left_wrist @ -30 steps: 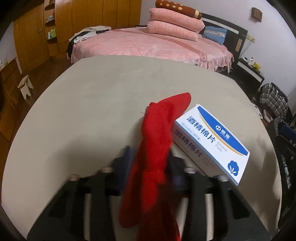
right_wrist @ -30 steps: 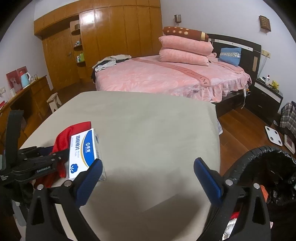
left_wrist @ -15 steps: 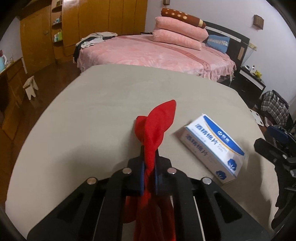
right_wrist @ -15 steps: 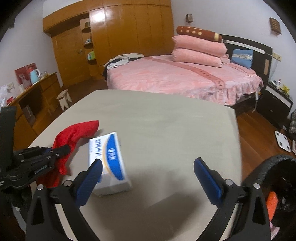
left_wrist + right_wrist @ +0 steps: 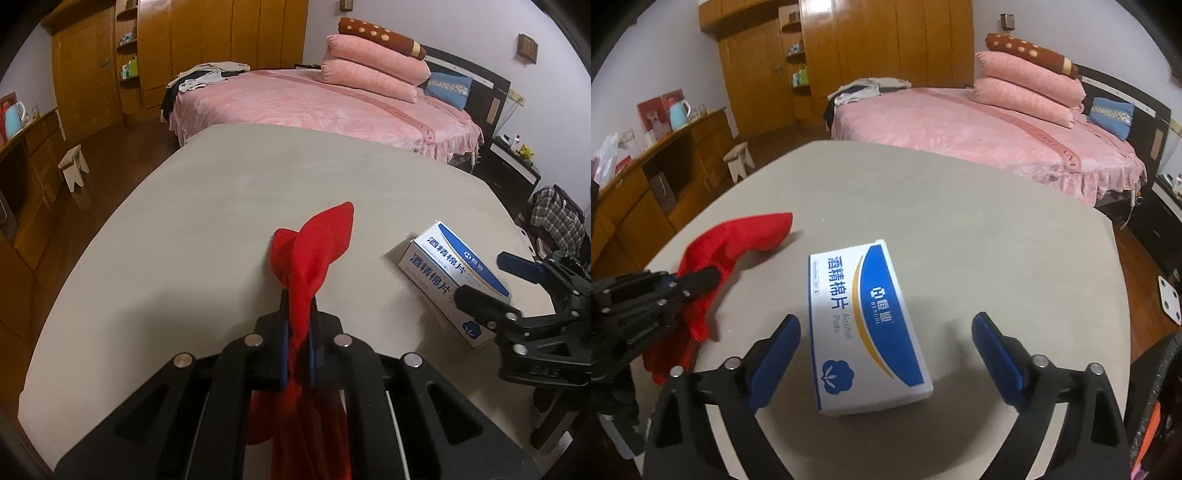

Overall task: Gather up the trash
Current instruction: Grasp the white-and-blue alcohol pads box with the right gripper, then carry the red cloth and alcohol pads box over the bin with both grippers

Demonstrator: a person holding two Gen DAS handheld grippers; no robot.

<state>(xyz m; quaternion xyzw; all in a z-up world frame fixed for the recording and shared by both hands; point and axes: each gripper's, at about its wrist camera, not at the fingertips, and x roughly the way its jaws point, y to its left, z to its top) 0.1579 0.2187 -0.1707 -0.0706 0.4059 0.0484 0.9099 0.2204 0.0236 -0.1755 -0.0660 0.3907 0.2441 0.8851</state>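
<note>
A red cloth hangs pinched in my left gripper, which is shut on it; its free end still rests on the beige table. From the right wrist view the same cloth and the left gripper sit at the table's left. A white and blue alcohol-pads box lies flat between the blue pads of my right gripper. Those jaws are closing, with a gap on each side of the box. The left wrist view shows the box and right gripper at the right.
A black-lined trash bin stands off the table's right edge. Beyond the table are a pink bed, a small stool and wooden cabinets. A white scale lies on the floor.
My left gripper shut on the red cloth and drew it up and back. My right gripper swung left from the bin side until its fingers stood on either side of the box.
</note>
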